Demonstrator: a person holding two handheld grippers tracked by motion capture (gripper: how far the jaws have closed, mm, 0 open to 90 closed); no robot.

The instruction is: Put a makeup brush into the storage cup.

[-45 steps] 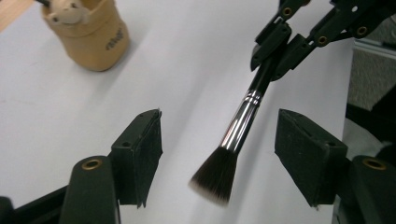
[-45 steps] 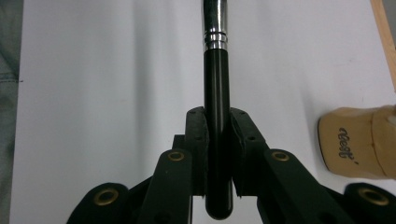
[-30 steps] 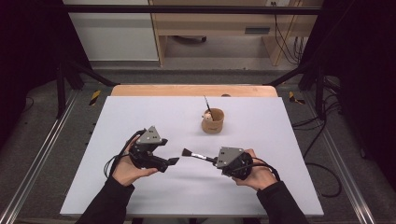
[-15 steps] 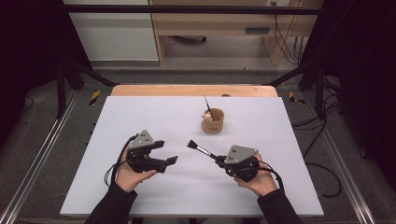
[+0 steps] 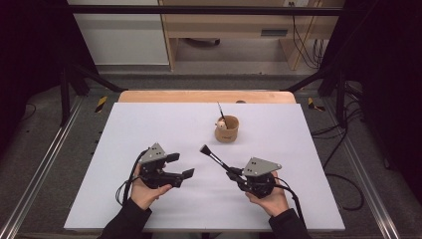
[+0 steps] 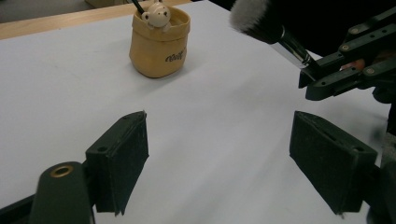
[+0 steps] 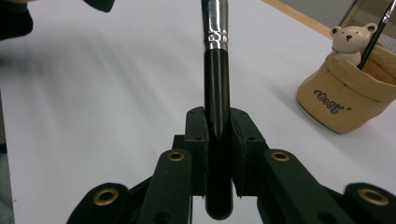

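Note:
My right gripper (image 5: 235,173) is shut on the black handle of a makeup brush (image 5: 219,161), low over the white table (image 5: 149,124). The brush's dark head points up-left toward the table's middle. In the right gripper view the pads (image 7: 196,135) clamp the handle (image 7: 215,56) near its butt end. My left gripper (image 5: 180,166) hovers open to the left with nothing between its pads (image 6: 121,163); the brush head (image 6: 254,21) is ahead of it on the right. A tan pot (image 5: 226,130) with a small bear figure (image 7: 349,39) and a thin brush (image 5: 219,109) stands beyond.
A wooden strip (image 5: 206,96) runs along the table's far edge. Black frame bars (image 5: 69,79) and metal rails (image 5: 40,169) flank the table. Cables (image 5: 343,179) lie on the floor at right. A cabinet (image 5: 224,25) stands behind.
The brush has swung from pointing left toward the left gripper to pointing up-left, and the right hand has shifted slightly right. The left gripper has sunk a little toward the table.

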